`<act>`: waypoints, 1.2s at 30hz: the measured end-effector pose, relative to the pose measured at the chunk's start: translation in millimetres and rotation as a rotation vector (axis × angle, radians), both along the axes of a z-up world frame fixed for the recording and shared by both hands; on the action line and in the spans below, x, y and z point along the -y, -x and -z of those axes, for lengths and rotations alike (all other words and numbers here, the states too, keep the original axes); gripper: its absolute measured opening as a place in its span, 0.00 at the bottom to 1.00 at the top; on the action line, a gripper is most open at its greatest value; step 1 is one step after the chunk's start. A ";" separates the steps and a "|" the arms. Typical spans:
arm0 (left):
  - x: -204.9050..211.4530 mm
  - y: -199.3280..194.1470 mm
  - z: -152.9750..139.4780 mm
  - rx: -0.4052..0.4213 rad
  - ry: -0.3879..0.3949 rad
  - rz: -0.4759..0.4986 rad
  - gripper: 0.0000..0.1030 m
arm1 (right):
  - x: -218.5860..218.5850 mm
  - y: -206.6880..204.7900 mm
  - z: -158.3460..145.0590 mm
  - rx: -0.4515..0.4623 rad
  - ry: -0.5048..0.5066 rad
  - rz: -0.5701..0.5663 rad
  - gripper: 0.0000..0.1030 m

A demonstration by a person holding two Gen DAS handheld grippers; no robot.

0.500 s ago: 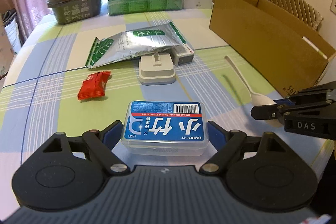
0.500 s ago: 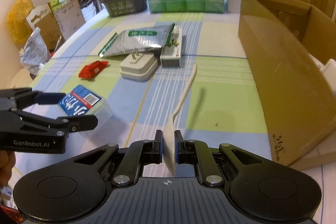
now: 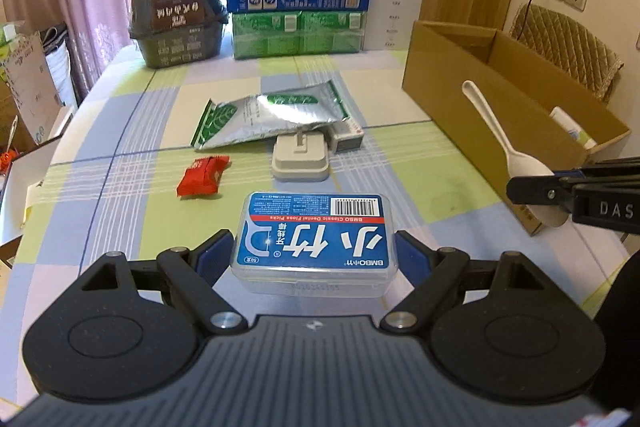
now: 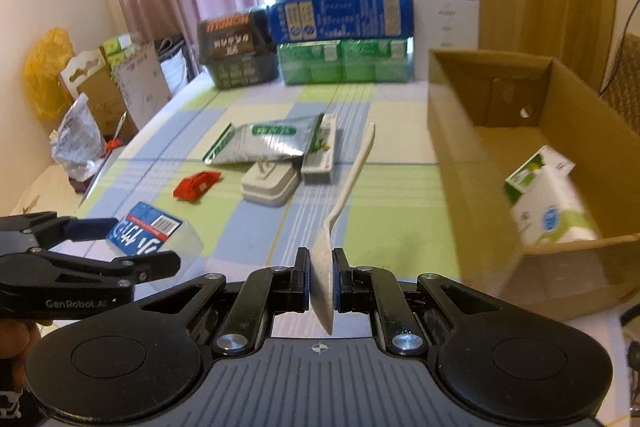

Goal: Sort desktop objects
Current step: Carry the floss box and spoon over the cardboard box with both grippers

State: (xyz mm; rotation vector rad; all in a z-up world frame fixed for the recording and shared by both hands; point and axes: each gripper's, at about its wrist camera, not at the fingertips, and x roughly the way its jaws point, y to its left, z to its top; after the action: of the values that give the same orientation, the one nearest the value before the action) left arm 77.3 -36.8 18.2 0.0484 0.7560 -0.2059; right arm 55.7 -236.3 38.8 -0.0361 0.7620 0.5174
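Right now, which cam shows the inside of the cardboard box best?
Right wrist: it looks into the open cardboard box, showing a white-green package inside. Left wrist sees mostly the box's outer wall and a sliver of the contents.

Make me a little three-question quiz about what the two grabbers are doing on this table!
1. True or false: the right gripper is shut on the white spoon.
2. What sits between the fingers of the left gripper?
A. the red candy packet
B. the floss pick box
C. the white charger
3. Fill in: inside the cardboard box lies a white and green ____.

Key:
1. True; its pads pinch the spoon's bowl, handle pointing away.
2. B; the fingers stand at its sides, and contact is not clear.
3. Carton (or pack), against the box's right wall.
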 end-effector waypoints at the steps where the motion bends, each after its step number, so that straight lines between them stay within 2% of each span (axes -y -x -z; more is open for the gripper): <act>1: 2.3 2.4 -3.3 0.004 0.002 0.000 0.80 | 3.7 1.8 -3.7 0.006 -0.004 0.004 0.07; 10: 26.1 18.3 -26.6 0.030 0.005 0.010 0.80 | 28.9 15.5 -26.4 0.043 -0.031 0.026 0.07; 20: 47.6 23.3 -36.5 0.042 -0.003 0.037 0.80 | 50.7 19.6 -36.1 0.058 -0.044 0.043 0.07; 29: 70.8 16.1 -46.4 0.052 0.003 0.073 0.80 | 74.2 17.7 -44.3 0.077 -0.043 0.066 0.07; 36: 114.9 -1.1 -60.1 0.070 0.018 0.149 0.80 | 110.5 6.5 -55.0 0.105 -0.021 0.114 0.07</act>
State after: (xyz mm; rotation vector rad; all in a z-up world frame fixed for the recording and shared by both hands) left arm 78.4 -151.7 78.2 0.0947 0.6808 -0.3515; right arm 49.2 -346.8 93.8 0.0000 0.6514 0.4120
